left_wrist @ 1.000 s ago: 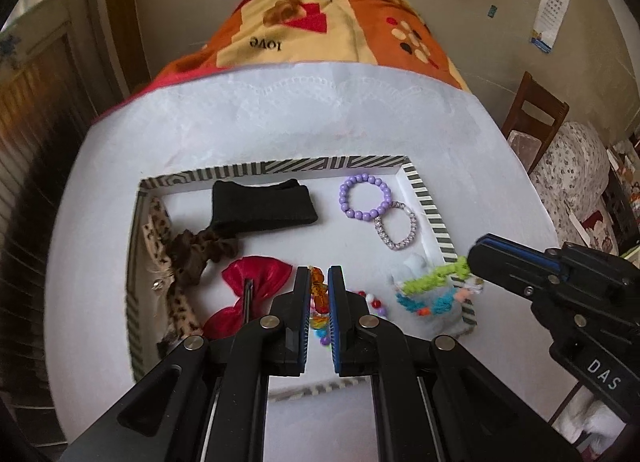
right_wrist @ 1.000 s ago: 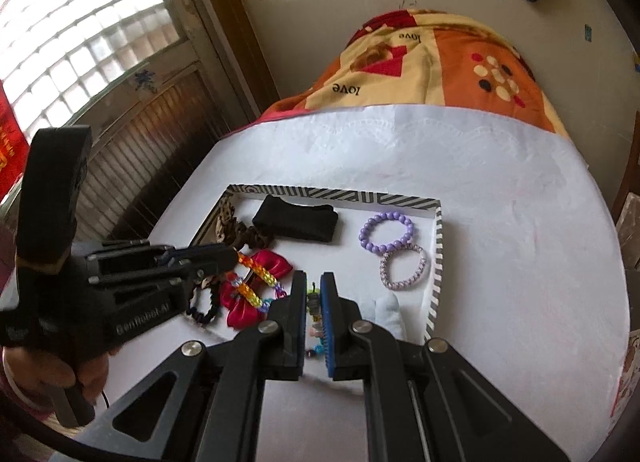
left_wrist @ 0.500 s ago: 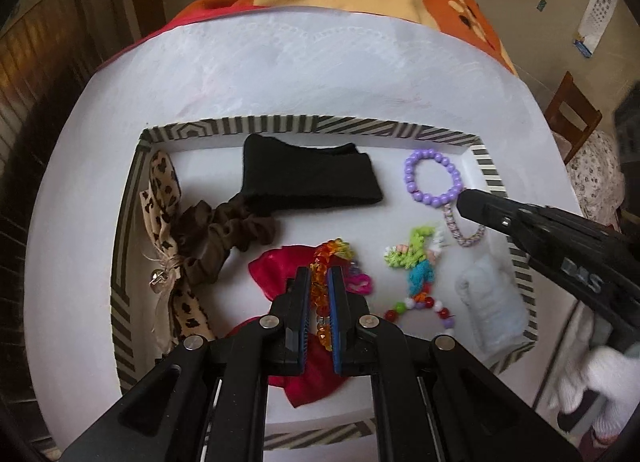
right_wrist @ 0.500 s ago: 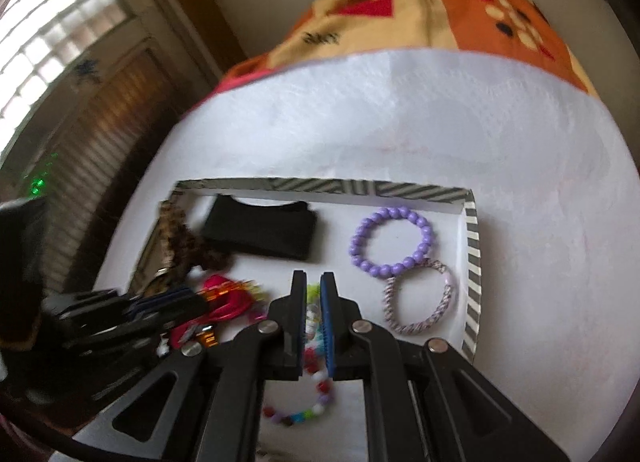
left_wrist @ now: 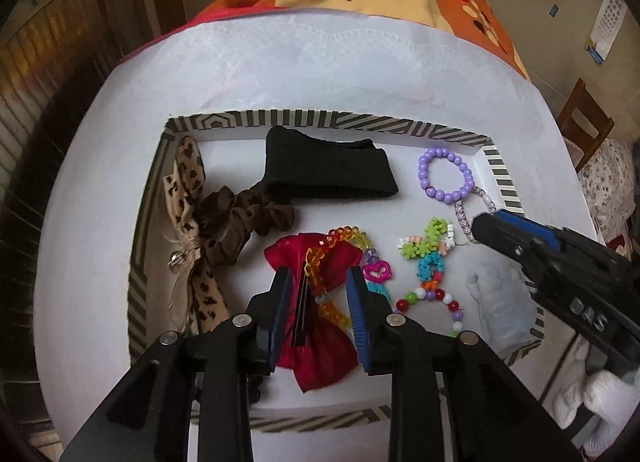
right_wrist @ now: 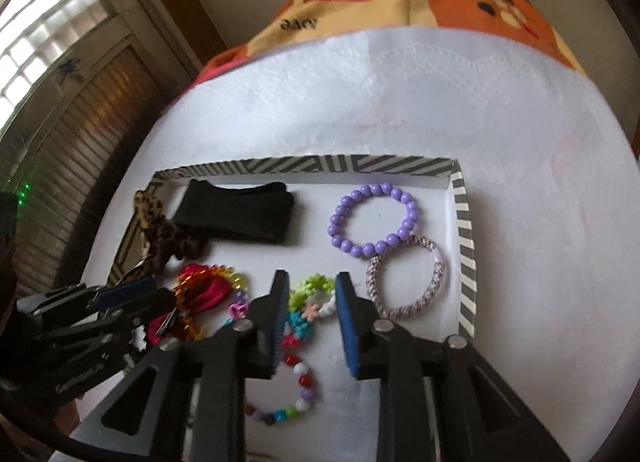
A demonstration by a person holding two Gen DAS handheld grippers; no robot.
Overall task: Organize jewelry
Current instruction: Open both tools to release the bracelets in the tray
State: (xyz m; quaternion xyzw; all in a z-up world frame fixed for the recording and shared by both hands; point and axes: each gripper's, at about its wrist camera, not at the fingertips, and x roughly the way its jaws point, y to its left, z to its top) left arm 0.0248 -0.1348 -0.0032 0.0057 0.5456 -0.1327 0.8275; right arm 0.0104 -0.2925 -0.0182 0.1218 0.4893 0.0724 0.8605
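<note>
Inside the striped tray (left_wrist: 496, 165), the orange bead bracelet (left_wrist: 320, 274) lies across the red bow (left_wrist: 316, 342), its long axis running away between the left gripper (left_wrist: 318, 318)'s opening, unpressing jaws, while the right gripper (right_wrist: 312, 326), also opening, straddles the green flower bracelet (right_wrist: 308, 302) beside it.

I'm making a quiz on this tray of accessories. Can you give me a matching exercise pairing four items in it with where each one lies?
Things:
1. black headband
2. purple bead bracelet
3. leopard-print bow
4. red bow

Places:
A. along the tray's left wall
B. between the left gripper's opening jaws, under an orange bead string
C. far right corner, touching a pink-and-white woven bracelet
D. against the far wall, middle, one end over a brown scrunchie

Pairs: 1-D, 2-C, 3-A, 4-B
</note>
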